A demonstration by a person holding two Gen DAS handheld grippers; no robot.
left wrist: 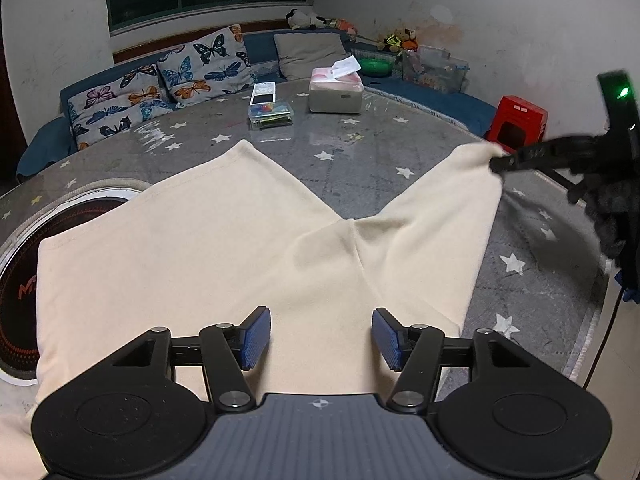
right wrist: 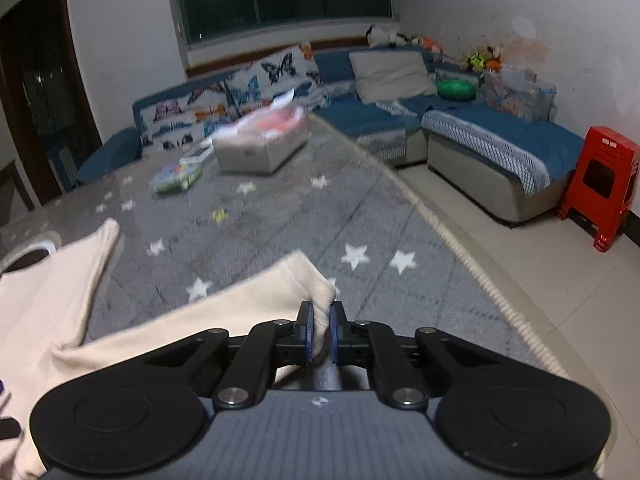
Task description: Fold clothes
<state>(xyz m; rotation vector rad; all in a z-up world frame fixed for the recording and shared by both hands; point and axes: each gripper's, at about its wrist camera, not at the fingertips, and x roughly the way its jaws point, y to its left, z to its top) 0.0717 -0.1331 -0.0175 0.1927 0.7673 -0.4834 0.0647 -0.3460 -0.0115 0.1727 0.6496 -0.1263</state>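
Note:
A cream pair of shorts (left wrist: 200, 248) lies spread on the grey star-patterned table (left wrist: 360, 168), legs pointing away from me. My left gripper (left wrist: 321, 336) is open and hovers over the waist end of the shorts, blue pads apart, holding nothing. My right gripper (right wrist: 321, 332) is shut on the hem corner of the right leg (right wrist: 308, 280) and lifts it off the table. It also shows in the left wrist view (left wrist: 500, 162) at the right, pinching that leg's tip.
A tissue box (left wrist: 336, 92), a remote and a clear plastic case (left wrist: 270, 114) stand at the table's far side. A round black induction plate (left wrist: 24, 280) lies under the shorts' left edge. A blue sofa (right wrist: 480, 136) and a red stool (right wrist: 604, 184) stand beyond the table's right edge.

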